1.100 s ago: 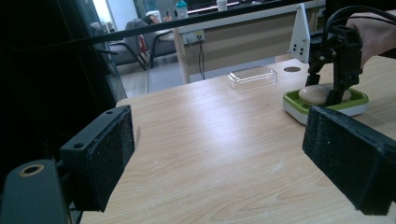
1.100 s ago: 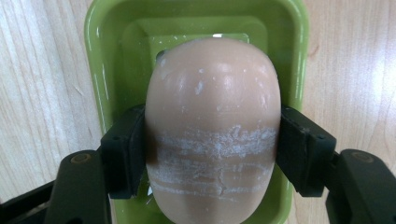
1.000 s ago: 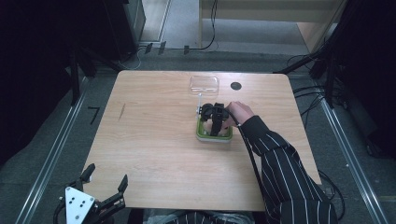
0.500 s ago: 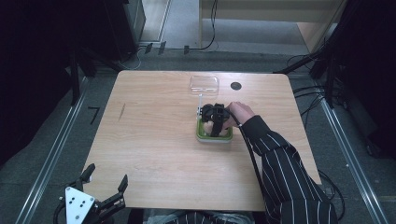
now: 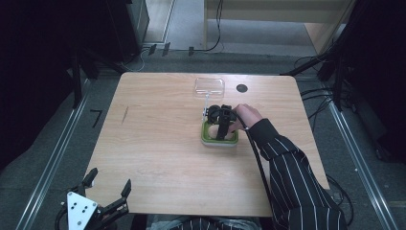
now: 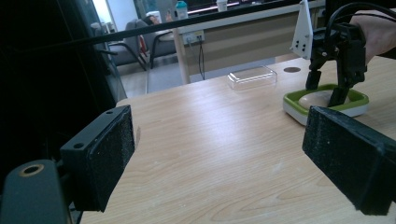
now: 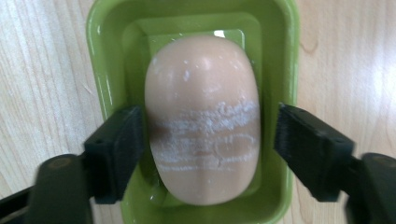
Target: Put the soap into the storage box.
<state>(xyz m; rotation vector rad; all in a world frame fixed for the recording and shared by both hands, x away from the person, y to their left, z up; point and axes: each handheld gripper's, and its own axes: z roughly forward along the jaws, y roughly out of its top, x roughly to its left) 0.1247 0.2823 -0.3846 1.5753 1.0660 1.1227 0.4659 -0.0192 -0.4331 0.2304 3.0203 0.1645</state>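
A pale pink bar of soap point(image 7: 203, 116), streaked with white scuffs, lies in a green soap dish point(image 7: 100, 46) right of the table's middle point(image 5: 219, 142). My right gripper point(image 7: 208, 140) points down into the dish point(image 6: 327, 107) with a jaw on each side of the bar. Its jaws have just been opening; the soap is between them and the right pad stands clear of it. A hand in a striped sleeve holds this gripper point(image 5: 220, 128). My left gripper point(image 5: 109, 191) hovers open and empty off the table's near left corner point(image 6: 224, 158).
A clear plastic lid point(image 5: 209, 86) rests behind the dish near the far edge, with a round black hole point(image 5: 242, 88) in the tabletop to its right. Bare wood spreads across the table's left half and front. Dark racks and cables surround the table.
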